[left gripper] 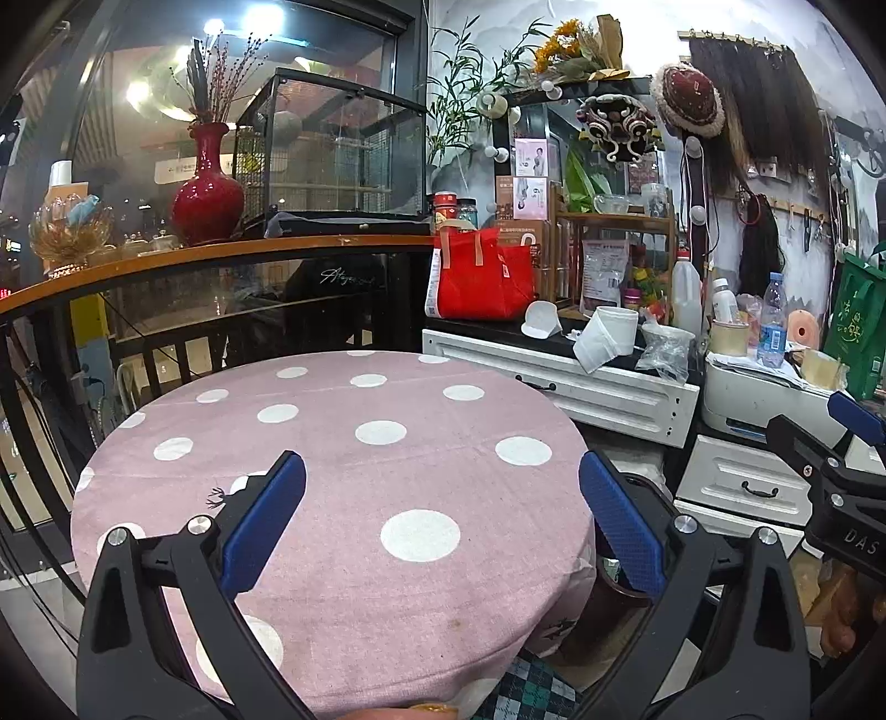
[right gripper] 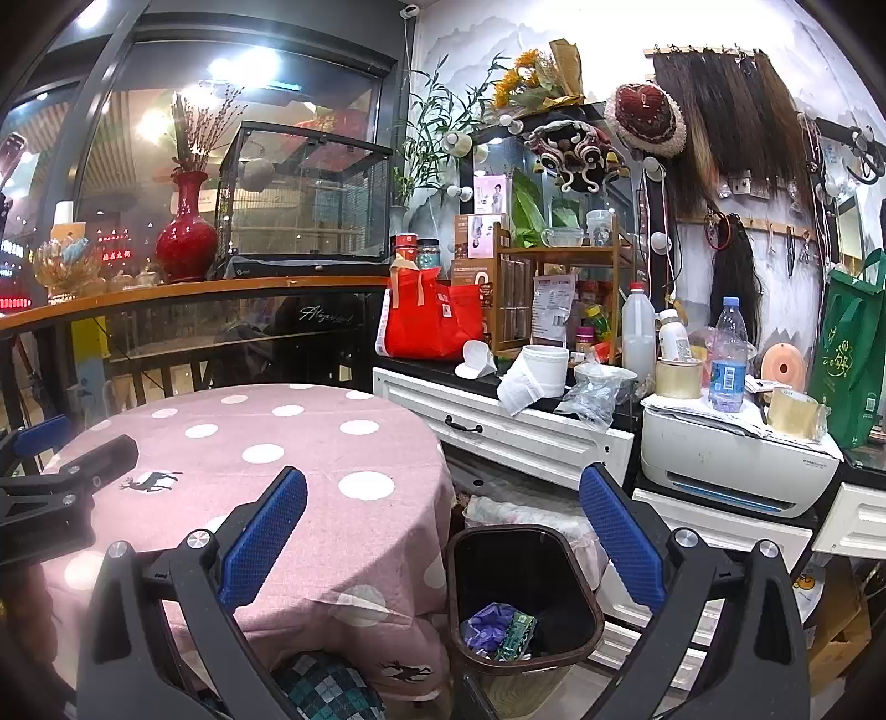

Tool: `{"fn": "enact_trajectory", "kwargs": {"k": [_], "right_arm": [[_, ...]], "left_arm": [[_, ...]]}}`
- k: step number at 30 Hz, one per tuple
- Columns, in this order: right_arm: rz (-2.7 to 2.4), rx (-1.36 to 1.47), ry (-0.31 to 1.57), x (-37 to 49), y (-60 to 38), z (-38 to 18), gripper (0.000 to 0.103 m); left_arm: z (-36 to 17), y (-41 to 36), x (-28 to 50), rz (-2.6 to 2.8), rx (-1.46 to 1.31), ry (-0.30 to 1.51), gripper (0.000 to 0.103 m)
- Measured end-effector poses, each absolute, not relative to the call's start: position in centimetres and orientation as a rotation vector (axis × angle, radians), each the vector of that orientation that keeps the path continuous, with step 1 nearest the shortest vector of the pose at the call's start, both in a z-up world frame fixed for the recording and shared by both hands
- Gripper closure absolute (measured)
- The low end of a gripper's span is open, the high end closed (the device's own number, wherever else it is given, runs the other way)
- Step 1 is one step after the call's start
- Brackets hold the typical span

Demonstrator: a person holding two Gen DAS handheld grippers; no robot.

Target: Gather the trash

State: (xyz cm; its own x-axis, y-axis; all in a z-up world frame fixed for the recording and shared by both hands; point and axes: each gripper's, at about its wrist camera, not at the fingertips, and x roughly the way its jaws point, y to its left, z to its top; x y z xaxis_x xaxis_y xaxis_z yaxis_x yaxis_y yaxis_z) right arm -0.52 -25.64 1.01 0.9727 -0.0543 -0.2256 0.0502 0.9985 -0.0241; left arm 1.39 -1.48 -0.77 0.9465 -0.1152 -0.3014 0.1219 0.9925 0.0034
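Bright ceiling lights (left gripper: 243, 22) glare and reflect in the far-left glass (left gripper: 310, 138); focus is sharp, with fisheye-bent, dark-cornered edges.

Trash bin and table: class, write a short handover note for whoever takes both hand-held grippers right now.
Left hand-held gripper: open, empty, over the pink polka-dot table.
Right hand-held gripper: open, empty, above the trash bin, which stands on the floor at the table's right edge.
Done: purple and green scraps already lie in the bin; no trash shows on the tablecloth.
Left: seemingly nothing on the table. The side counter holds a paper roll and a crumpled plastic bag; whether those count as trash cannot be told.
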Motion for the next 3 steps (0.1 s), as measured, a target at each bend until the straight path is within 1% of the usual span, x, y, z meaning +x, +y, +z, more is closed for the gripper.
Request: {"fn": "enact_trajectory", "kwargs": {"k": [3], "right_arm": [[-0.051, -0.022, 0.23, -0.54, -25.61, 0.98, 0.006]], "left_arm": [[-0.81, -1.49, 1.45, -0.124, 0.022, 0.307, 0.006]]}}
